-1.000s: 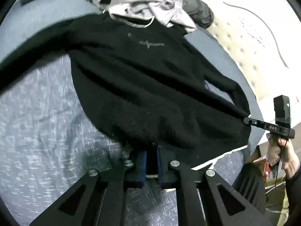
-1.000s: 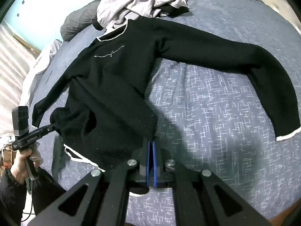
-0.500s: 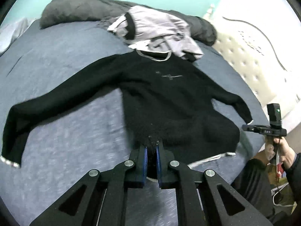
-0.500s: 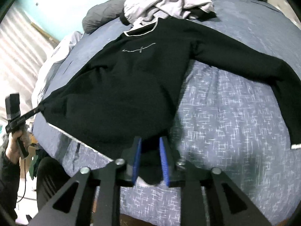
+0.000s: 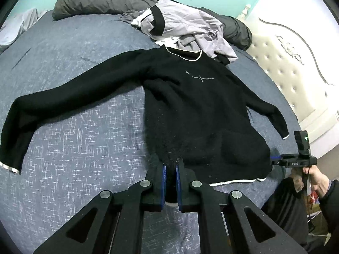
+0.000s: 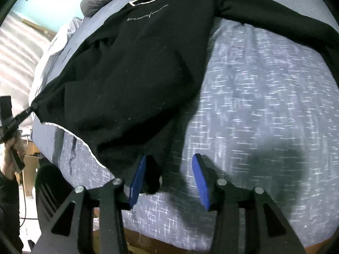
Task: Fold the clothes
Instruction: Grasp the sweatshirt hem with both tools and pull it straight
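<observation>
Bed [image 5: 74, 148]: left gripper [image 5: 170, 169] pinching sweater [image 5: 190, 105] hem.

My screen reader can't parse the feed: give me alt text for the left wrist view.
The left gripper is shut on the hem of a black sweater spread face up on a blue patterned bedspread, sleeves out to both sides. The right gripper, held by a hand, sits at the other hem corner; grey clothes are piled beyond the collar.

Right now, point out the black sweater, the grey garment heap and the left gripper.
black sweater [image 5: 190, 105]: left wrist view, on the chest below the embroidered line.
grey garment heap [image 5: 186, 24]: left wrist view, on the pale top fold.
left gripper [image 5: 170, 170]: left wrist view, between its fingertips, at the sweater's hem.
</observation>
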Available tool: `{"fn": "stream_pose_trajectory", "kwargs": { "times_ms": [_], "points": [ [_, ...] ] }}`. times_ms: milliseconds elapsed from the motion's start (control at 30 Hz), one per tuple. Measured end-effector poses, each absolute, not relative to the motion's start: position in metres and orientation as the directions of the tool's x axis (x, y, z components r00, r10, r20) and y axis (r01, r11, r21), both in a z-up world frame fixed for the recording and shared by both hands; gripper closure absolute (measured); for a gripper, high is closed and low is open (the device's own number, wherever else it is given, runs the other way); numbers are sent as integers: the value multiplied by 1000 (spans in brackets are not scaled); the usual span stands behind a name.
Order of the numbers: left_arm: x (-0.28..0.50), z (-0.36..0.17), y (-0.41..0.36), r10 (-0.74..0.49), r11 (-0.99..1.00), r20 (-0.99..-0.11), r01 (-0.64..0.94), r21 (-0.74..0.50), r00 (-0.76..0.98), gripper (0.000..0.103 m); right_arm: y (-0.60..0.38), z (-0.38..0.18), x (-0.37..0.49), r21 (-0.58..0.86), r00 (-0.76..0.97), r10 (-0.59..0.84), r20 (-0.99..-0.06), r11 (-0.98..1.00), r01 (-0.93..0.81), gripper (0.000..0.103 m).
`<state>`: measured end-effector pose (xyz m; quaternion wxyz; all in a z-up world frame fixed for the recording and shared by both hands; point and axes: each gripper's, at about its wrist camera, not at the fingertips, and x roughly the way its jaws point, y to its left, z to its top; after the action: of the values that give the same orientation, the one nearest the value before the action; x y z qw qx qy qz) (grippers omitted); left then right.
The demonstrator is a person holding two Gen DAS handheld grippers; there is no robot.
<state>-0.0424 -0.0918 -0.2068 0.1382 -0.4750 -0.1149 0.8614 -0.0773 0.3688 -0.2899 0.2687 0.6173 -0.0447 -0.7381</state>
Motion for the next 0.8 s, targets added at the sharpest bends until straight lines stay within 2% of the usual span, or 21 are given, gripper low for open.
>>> {"fn": "stream_pose_trajectory", "kwargs": {
  "times_ms": [67, 133, 167, 200, 267, 433, 733, 800],
  "points": [
    [-42, -205, -91, 348, -935, -785, -132, -328, -512, 95, 365, -292, -75, 407, -81, -460, -884, -844, 350, 58],
    [-41, -202, -90, 352, -934, -781, -133, -333, -516, 95, 361, -294, -73, 417, -69, -469, -880, -835, 359, 73],
    [-41, -201, -90, 352, -933, -780, -135, -332, -517, 95, 361, -294, -72, 432, -64, -484, -872, -826, 360, 86],
    [-40, -200, -89, 352, -934, -780, -137, -330, -517, 95, 361, -293, -70, 442, -66, -496, -866, -820, 363, 93],
    [-39, -198, -87, 351, -935, -781, -142, -326, -516, 95, 364, -287, -67, 441, -86, -503, -860, -817, 371, 100],
    [-35, -187, -84, 349, -936, -778, -158, -314, -522, 95, 377, -264, -63, 426, -148, -509, -848, -821, 381, 101],
    [-5, -142, -70, 345, -938, -777, -228, -262, -526, 95, 438, -172, -63, 455, -258, -559, -788, -811, 367, 101],
    [0, -143, -67, 356, -933, -792, -230, -276, -496, 95, 444, -166, -62, 430, -268, -537, -800, -824, 369, 101]
  ]
}}
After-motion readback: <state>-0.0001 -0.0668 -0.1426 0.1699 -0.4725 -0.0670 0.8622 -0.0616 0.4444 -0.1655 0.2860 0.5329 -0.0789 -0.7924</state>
